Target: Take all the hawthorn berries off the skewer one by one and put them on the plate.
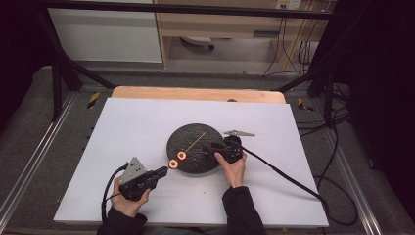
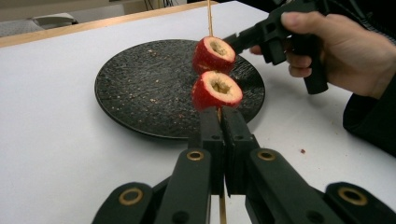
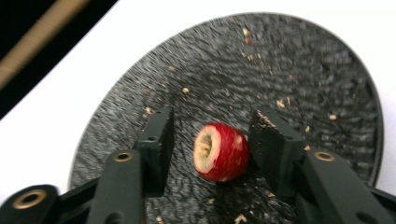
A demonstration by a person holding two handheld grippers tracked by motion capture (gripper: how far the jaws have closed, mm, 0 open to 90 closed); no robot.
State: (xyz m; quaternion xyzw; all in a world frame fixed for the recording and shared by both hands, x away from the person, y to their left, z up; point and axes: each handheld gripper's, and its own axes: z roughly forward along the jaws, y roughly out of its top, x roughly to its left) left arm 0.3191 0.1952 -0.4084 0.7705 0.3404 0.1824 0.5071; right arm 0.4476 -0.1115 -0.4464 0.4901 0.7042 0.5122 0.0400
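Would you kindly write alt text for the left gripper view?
The left gripper, jaws shut on a thin wooden skewer, holds two hollowed red fruit pieces threaded on it above a round black plate on a white table. Beyond, a hand aims the right gripper at them.

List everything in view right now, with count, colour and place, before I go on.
fruit pieces on skewer: two, red, hollowed, threaded above left tongs
loose fruit piece: one, red, on plate between right tongs' jaws
skewer: one, wooden, over plate
plate: one, black, speckled with crumbs, table centre
table sheet: one, white
left tongs: black, shut on skewer
right tongs: black, open around loose piece
hands: two, dark sleeves
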